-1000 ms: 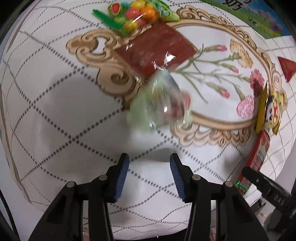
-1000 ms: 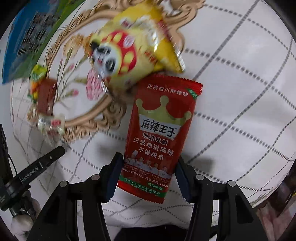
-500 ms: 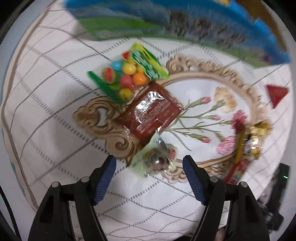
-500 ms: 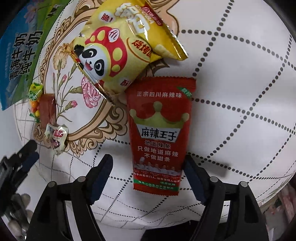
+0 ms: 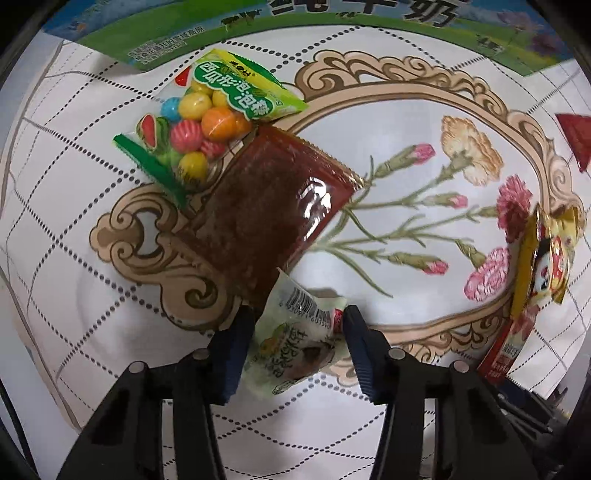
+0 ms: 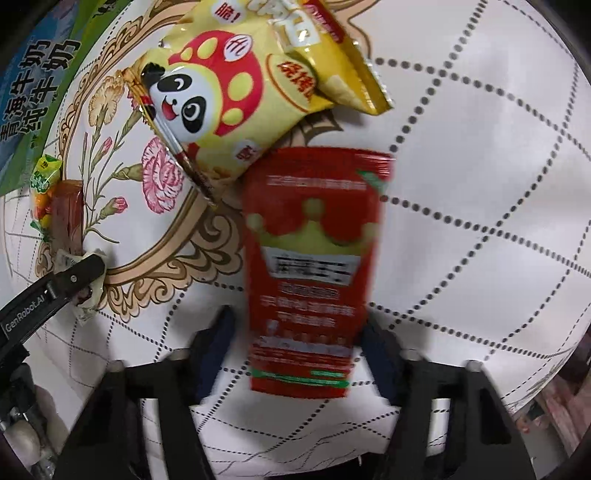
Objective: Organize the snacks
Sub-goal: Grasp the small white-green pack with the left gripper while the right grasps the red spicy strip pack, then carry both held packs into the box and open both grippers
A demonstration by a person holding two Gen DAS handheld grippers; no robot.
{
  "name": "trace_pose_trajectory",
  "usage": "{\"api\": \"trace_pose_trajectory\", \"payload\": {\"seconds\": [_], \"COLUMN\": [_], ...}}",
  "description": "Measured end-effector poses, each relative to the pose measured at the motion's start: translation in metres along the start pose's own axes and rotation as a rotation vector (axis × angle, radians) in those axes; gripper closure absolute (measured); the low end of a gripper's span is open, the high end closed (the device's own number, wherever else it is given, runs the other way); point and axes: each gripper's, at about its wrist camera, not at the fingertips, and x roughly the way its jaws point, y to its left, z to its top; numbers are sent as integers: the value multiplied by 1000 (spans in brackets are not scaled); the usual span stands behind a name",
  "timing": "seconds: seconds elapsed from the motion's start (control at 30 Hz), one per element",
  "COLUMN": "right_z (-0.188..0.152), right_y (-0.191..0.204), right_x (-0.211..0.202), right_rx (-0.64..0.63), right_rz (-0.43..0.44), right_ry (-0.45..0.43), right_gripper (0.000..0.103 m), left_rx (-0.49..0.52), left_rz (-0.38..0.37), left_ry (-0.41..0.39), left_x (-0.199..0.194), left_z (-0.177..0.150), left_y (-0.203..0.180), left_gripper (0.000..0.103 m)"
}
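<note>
While both tongs point down at the patterned tablecloth (image 5: 81, 229), the scene reads as follows:

Left gripper (image 5: 299, 350): its blue-padded jaws are closing around a small pale-green snack packet (image 5: 295, 347) — the pads sit just at the packet's edges, and a firm pinch cannot be confirmed.
Pale-green packet: between the left jaws, barcode end pointing away from the tongs, lying on the cloth's scrolled frame print.
Brown-red sealed pouch (image 5: 269, 206): just ahead of the left jaws, its near corner touching the pale-green packet.
Bubble-gum bag (image 5: 207, 122): beyond the pouch, ahead and to the left, overlapping its far edge; coloured gum balls show through.
Milk carton box (image 5: 332, 22): farthest ahead, along the cloth's far edge.
Right gripper (image 6: 295, 347): jaws closing with a red spicy-strip packet (image 6: 314, 258) between them — the picture is blurred, so contact cannot be told.
Red packet: lower end between the right jaws, upper end reaching straight ahead.
Yellow panda chip bag (image 6: 236, 85): ahead and slightly left of the right jaws, touching the red packet's top corner.
</note>
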Motion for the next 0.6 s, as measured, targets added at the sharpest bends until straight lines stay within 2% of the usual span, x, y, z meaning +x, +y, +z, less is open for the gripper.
{"api": "trace_pose_trajectory", "payload": {"seconds": [0.07,0.33,0.5,0.6], "right_z": [-5,-33,-58,-71], "right_y": [5,14,22,30], "right_x": [0,-6,-17,-36], "right_rx": [-49,-130,-179,-191], "right_rz": [-4,51,110,166], "right_ry": [-4,-24,-5,-11], "right_gripper": [53,56,57,57], "left_rx": [5,-12,-38,-51], "left_rz": [-3,-67,-126,-176], "left_ry": [-2,-2,-22,-37], "left_x": [7,2,-24,-48], "left_z": [-14,-82,-124,-135], "left_y": [-18,-20,-16,-24], "left_gripper": [57,58,58,58]}}
